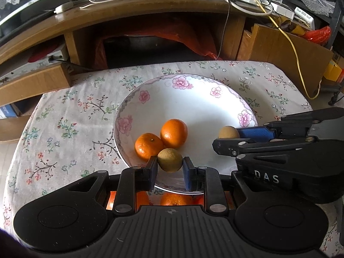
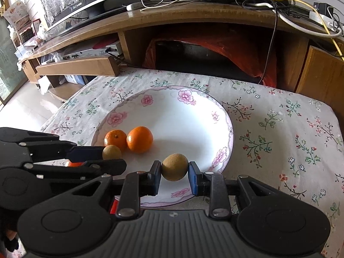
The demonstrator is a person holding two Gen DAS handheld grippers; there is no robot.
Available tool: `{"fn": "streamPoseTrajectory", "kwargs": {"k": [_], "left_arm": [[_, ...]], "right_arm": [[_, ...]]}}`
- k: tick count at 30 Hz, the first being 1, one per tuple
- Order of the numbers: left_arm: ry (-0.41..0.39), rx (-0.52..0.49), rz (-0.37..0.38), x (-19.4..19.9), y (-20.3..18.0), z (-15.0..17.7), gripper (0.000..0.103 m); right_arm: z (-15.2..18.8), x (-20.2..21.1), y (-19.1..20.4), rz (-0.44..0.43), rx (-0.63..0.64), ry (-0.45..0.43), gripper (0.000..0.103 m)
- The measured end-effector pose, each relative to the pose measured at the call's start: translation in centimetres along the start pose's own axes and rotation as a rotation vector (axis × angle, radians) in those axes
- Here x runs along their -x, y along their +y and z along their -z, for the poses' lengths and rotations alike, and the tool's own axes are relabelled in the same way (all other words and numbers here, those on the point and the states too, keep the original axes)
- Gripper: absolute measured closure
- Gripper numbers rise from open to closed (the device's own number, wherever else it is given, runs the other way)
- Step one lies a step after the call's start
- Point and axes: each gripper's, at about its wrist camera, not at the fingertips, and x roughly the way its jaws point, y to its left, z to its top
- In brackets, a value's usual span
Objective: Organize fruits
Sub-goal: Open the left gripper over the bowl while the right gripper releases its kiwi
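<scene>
On the floral tablecloth [image 1: 64, 129] sits a big white plate [image 1: 193, 99] with pink flower rim, wooden TV stand [image 1: 129, 21] far behind it with cables on top. Left gripper [image 1: 169, 169] is over the plate's near-left edge, blue pads clamped on a brown-green kiwi [image 1: 169, 160], one pad each side. Right gripper [image 2: 174, 172] is over the near-right part of the plate, jaws pinched on a second kiwi [image 2: 174, 166]; in the left wrist view it shows side-on, fruit at the tips. Two oranges lie in the plate, touching each other: the bigger orange [image 1: 173, 133] farther and to the right, the smaller mandarin [image 1: 148, 146] to its left, stem mark up. Left-held kiwi is just near of both oranges, touching or almost touching; cannot tell which. Right-held kiwi is well apart from the oranges, to the right.
</scene>
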Motion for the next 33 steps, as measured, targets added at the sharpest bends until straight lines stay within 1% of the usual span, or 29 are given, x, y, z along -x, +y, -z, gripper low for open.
{"fn": "streamPoseTrajectory", "kwargs": {"k": [7,12,17,21,28,30,33], "left_arm": [[0.000,0.001,-0.004,-0.2,0.1,-0.1,0.070],[-0.003,0.003,-0.009,-0.2,0.1,-0.2,0.065],[-0.016,0.013,-0.010,0.3,0.2,-0.3,0.064],[-0.030,0.027,-0.010,0.7,0.5,-0.6,0.059],[-0.056,0.047,-0.005,1.5,0.8,-0.9,0.054],[-0.063,0.047,-0.006,1.8,0.8,-1.0,0.050],[-0.065,0.046,-0.006,2.0,0.8,-0.8,0.048]], "right_arm": [[-0.1,-0.4,-0.1,0.000,0.000,-0.001,0.074],[-0.1,-0.5,-0.2,0.000,0.002,0.002,0.074],[-0.2,0.0,-0.1,0.002,0.001,-0.014,0.074],[-0.5,0.5,-0.1,0.000,-0.005,-0.033,0.074],[-0.9,1.4,-0.3,-0.009,-0.021,-0.065,0.074],[-1.0,1.8,-0.3,-0.009,-0.024,-0.075,0.074],[-1.1,2.4,-0.3,-0.008,-0.034,-0.089,0.074]]}}
